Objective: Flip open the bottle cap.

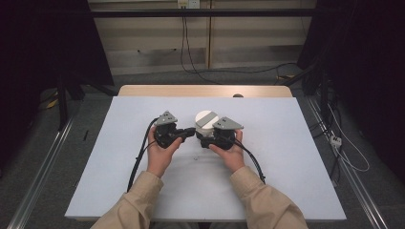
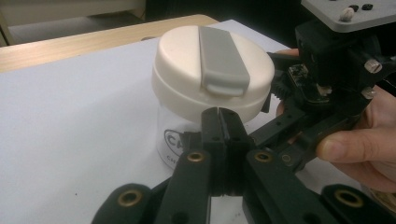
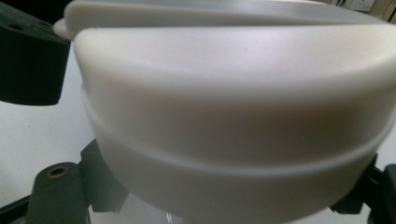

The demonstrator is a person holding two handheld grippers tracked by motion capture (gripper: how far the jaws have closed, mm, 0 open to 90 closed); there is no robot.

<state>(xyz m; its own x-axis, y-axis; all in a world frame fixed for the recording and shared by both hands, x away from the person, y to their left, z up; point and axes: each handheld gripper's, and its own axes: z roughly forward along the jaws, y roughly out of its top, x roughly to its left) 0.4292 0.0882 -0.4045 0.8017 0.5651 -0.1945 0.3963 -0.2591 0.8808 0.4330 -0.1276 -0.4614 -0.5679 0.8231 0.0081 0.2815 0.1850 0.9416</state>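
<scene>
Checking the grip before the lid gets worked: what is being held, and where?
The right gripper holds the jar around its clear body, under the white lid. The left gripper is shut, holding nothing.

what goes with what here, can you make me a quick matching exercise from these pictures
Things:
1. left gripper
2. right gripper
3. lid
4. flip tab

States:
A. cream, sits on the clear jar
B. grey, lies flat across the lid's top
C. jaws shut together, empty, tips by the lid's rim
D. jaws either side of the jar, below the lid

Pairs: 1-C, 2-D, 3-A, 4-B
</scene>
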